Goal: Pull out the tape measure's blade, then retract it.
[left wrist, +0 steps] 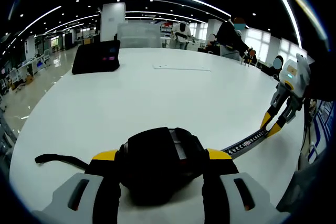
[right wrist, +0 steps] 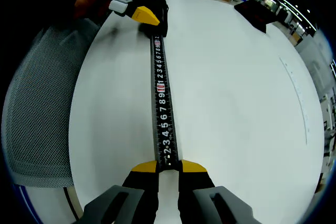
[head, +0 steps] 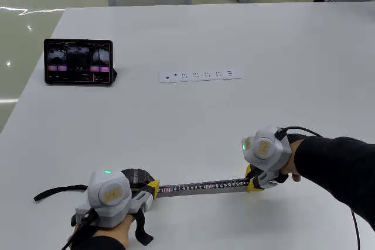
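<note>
A black tape measure case (left wrist: 160, 163) sits on the white table, clamped between the yellow-tipped jaws of my left gripper (head: 146, 188), at the near left in the head view. Its black wrist strap (head: 55, 191) trails off to the left. The blade (head: 202, 188) runs flat across the table to the right, numbers up. My right gripper (head: 253, 184) is shut on the blade's tip (right wrist: 168, 165). In the right gripper view the blade (right wrist: 160, 98) stretches away to the case (right wrist: 157, 22) and the left gripper (right wrist: 139, 11).
A dark tablet (head: 78, 61) stands propped at the far left of the table (head: 176, 127). A white power strip (head: 200, 75) lies in the middle, beyond the blade. People and desks are far behind the table's back edge.
</note>
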### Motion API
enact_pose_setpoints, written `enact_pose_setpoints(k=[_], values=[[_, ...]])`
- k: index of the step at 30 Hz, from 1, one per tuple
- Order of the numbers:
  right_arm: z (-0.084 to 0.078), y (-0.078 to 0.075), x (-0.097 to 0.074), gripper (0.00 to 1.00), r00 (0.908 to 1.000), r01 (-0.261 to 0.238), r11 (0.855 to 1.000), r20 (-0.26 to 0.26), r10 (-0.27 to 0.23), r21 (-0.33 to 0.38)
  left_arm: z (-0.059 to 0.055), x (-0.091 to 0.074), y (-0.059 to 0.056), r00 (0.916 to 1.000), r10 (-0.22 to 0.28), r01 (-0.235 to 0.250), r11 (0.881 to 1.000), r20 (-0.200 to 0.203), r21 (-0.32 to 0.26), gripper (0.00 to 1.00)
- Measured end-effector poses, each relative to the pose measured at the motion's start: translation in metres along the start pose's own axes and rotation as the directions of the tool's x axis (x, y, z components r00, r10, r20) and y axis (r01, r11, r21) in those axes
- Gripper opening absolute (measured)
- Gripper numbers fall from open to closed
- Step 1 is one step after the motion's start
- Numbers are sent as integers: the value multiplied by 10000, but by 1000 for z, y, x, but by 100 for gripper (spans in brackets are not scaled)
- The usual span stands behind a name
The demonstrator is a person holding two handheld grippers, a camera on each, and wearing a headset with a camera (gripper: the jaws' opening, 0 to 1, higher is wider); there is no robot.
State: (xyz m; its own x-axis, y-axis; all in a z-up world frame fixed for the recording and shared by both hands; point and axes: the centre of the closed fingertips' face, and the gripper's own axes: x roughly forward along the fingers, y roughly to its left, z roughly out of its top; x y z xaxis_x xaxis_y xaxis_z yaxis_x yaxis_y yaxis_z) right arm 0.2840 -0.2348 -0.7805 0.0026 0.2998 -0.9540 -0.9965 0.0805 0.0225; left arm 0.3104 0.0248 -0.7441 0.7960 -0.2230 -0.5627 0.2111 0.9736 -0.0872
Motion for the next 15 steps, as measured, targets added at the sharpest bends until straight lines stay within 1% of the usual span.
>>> enact_pose_setpoints(k=[5, 15], values=[[3, 1, 1, 9, 9999, 25, 10000, -142, -25, -59, 0, 0, 0, 10000, -22, 22, 10000, -47, -11, 58], [7, 1, 2, 9, 9997, 118, 9999, -205, -116, 111, 0, 1, 0, 10000, -26, 25, 10000, -64, -47, 59]])
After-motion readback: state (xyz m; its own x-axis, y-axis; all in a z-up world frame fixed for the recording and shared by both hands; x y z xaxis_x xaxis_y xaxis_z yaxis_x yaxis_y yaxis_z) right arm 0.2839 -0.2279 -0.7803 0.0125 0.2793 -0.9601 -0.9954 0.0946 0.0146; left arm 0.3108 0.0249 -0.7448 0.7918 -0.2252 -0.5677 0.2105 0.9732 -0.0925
